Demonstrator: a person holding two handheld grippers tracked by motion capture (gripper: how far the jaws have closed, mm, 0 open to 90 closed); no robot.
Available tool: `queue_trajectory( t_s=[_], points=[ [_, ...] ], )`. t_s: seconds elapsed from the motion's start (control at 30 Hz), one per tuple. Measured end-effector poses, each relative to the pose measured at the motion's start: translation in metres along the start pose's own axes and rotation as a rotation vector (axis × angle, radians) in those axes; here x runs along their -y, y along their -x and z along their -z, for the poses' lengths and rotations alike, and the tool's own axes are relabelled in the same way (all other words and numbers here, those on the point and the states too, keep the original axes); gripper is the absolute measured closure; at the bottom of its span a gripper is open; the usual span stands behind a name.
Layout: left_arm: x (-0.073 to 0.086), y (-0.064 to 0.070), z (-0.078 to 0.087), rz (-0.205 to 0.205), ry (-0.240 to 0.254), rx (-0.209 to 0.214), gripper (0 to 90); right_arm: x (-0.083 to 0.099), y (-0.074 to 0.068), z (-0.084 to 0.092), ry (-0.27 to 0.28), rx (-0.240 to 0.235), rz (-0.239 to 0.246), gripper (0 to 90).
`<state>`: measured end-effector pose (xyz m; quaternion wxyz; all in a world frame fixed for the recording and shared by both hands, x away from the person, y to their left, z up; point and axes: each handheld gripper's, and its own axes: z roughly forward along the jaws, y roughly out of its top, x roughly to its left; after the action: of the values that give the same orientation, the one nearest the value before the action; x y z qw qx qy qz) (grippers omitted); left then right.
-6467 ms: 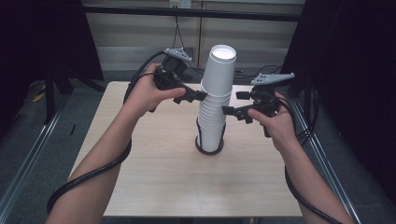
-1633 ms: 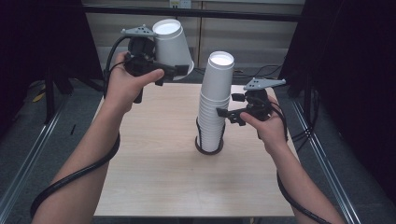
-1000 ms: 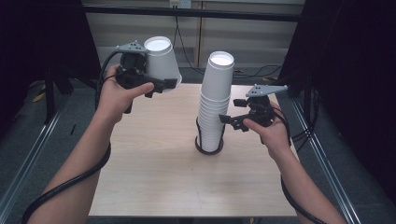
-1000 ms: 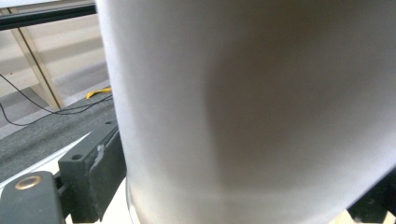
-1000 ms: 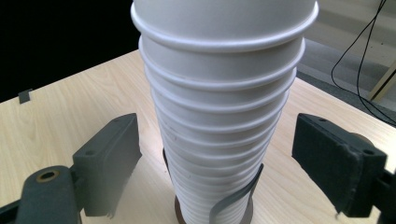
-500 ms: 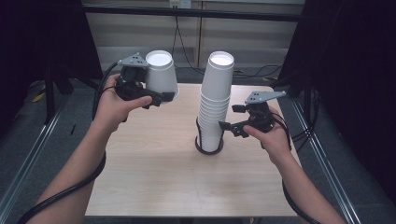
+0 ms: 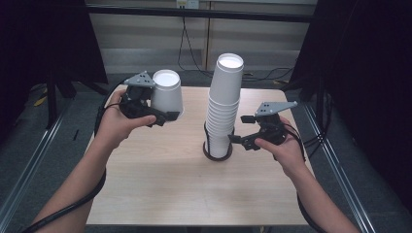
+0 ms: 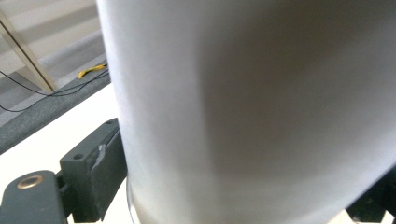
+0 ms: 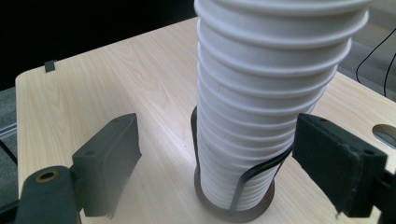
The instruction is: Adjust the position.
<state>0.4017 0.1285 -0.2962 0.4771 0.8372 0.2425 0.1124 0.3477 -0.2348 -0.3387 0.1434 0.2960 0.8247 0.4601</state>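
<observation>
Lowered since the earlier frame, the left gripper (image 7: 167, 115) has just been closing its jaws and clamps a single upside-down white paper cup (image 7: 166, 93), now near the pale wooden table (image 7: 160, 189) w/ its smooth matte wall between them. Tall tapered stack of ribbed-rim white paper cups (image 7: 223, 104) sits in a black wire ring holder (image 9: 243, 186) to stay upright. Right gripper (image 7: 236, 139) hangs beside the stack, jaws apart, nothing held.

Both tongs, left (image 7: 167, 115) and right (image 7: 234, 139), are black with grey three-cornered top plates and trailing black cables.
</observation>
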Motion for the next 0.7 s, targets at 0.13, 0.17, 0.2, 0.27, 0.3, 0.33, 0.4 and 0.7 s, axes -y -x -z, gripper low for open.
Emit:
queue_trajectory(
  t_s=[0.13,0.17,0.2,0.27,0.3,0.33,0.4,0.7],
  points=[
    [0.009,0.001,-0.002,-0.016,-0.028,0.000,10.6,0.004,-0.001,-0.002,-0.009,-0.010,0.007,14.7],
    [0.011,0.002,-0.002,-0.015,-0.034,0.001,10.6,0.005,-0.002,-0.002,-0.008,-0.018,0.006,14.6],
    [0.013,0.002,-0.003,-0.020,-0.045,0.006,10.6,0.005,-0.002,-0.002,-0.009,-0.021,0.008,14.6],
    [0.018,0.003,-0.004,-0.033,-0.064,0.008,10.6,0.006,-0.003,-0.003,-0.011,-0.029,0.017,14.7],
    [0.021,0.003,-0.005,-0.037,-0.070,0.011,10.7,0.007,-0.003,-0.003,-0.013,-0.031,0.022,14.6],
    [0.023,0.003,-0.006,-0.036,-0.079,0.015,10.8,0.007,-0.004,-0.004,-0.017,-0.031,0.025,14.6],
    [0.028,0.004,-0.008,-0.047,-0.097,0.022,10.9,0.008,-0.005,-0.004,-0.016,-0.038,0.028,14.6],
    [0.045,0.010,-0.014,-0.063,-0.147,0.038,10.8,0.012,-0.009,-0.011,-0.029,-0.065,0.042,14.6]
  ],
)
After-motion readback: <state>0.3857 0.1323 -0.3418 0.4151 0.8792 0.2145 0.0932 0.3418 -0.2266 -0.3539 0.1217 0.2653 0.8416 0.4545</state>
